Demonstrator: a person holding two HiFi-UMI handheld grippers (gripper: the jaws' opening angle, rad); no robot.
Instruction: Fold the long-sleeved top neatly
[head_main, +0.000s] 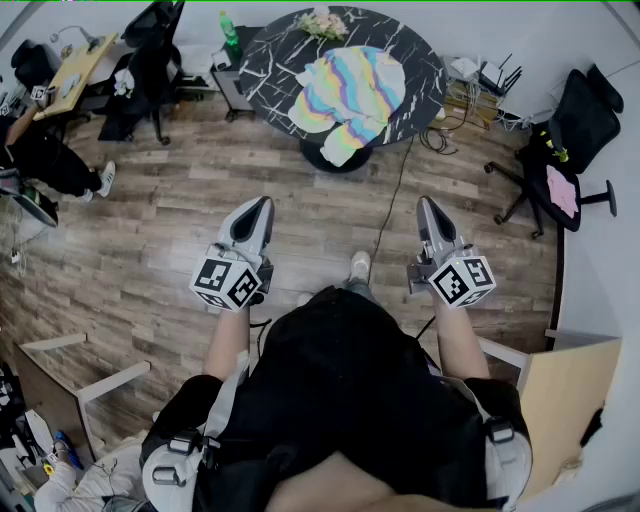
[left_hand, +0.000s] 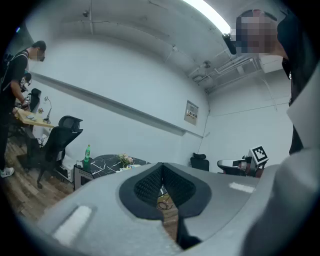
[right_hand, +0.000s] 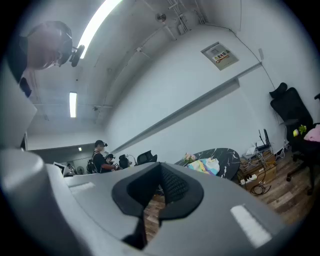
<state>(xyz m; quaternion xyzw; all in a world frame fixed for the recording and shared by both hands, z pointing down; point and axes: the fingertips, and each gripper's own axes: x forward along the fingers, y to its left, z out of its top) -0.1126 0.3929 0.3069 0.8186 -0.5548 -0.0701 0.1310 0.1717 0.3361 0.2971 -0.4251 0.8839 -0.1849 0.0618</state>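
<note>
The long-sleeved top (head_main: 345, 95), striped in pastel rainbow colours, lies rumpled on a round black marble table (head_main: 270, 60) some way ahead of me. In the right gripper view the top (right_hand: 205, 166) shows small on that table (right_hand: 227, 154). I hold both grippers level over the wood floor, well short of the table. My left gripper (head_main: 262, 206) is shut with nothing in it, and its closed jaws (left_hand: 162, 169) fill the lower part of the left gripper view. My right gripper (head_main: 427, 204) is also shut and empty (right_hand: 161, 168).
A bunch of flowers (head_main: 322, 22) lies at the table's far edge, and a green bottle (head_main: 230, 30) stands on a side unit to the left. Black office chairs stand at the left (head_main: 150, 60) and right (head_main: 570, 140). Cables (head_main: 470, 90) trail beside the table. A person (head_main: 40, 150) stands at a desk far left.
</note>
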